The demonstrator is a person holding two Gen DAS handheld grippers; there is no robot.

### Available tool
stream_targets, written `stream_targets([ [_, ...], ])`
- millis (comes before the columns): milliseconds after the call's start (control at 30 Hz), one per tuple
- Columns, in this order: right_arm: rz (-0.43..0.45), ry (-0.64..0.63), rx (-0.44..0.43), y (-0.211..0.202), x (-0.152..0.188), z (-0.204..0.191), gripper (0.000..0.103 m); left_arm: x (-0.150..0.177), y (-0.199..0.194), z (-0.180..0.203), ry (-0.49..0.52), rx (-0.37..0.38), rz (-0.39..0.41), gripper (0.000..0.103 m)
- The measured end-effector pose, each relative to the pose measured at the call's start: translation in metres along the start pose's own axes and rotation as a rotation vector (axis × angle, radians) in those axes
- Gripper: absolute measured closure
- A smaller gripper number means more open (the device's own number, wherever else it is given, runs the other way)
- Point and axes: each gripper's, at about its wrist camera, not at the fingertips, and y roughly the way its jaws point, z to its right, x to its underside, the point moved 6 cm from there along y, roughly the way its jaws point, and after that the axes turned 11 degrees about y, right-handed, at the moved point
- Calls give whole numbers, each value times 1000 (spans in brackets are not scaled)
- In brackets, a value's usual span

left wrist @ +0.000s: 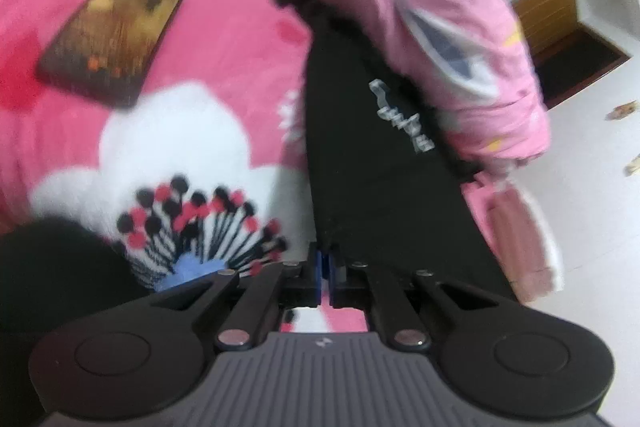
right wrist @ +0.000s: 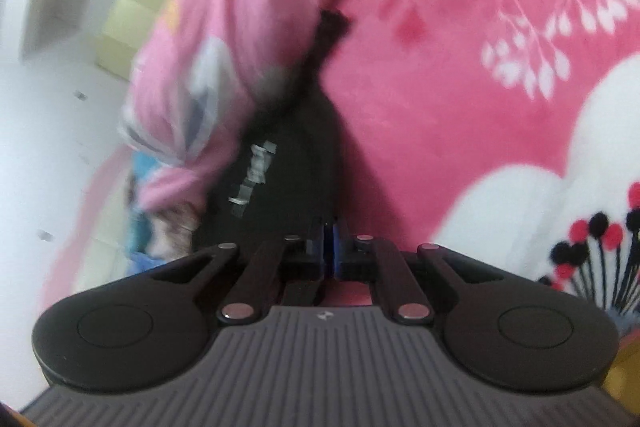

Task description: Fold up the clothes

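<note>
both grippers clamped on one black garment [left wrist: 372, 163]: left gripper [left wrist: 325, 265] and right gripper [right wrist: 330, 247] pinch its edge, above the pink blanket [left wrist: 224, 59]; pink sleeve [left wrist: 448, 27] beside.

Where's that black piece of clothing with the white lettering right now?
The black garment is pinched by both tongs, left and right, hanging between the pink flowered blanket and a pink padded jacket.
</note>
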Motion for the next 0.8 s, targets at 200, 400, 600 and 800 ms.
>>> stream_targets([
  [200, -2, 6, 44, -7, 5, 6, 101, -5, -11, -9, 18, -11, -51, 100],
  [400, -5, 12, 89, -15, 10, 12, 101, 17, 11, -20, 83, -109, -140, 100],
  [600, 41, -169, 133, -28, 20, -2, 97, 21, 16, -22, 159, -133, -142, 93],
  [800, 98, -391, 176, -43, 31, -21, 94, 14, -25, -13, 276, -251, -18, 75],
])
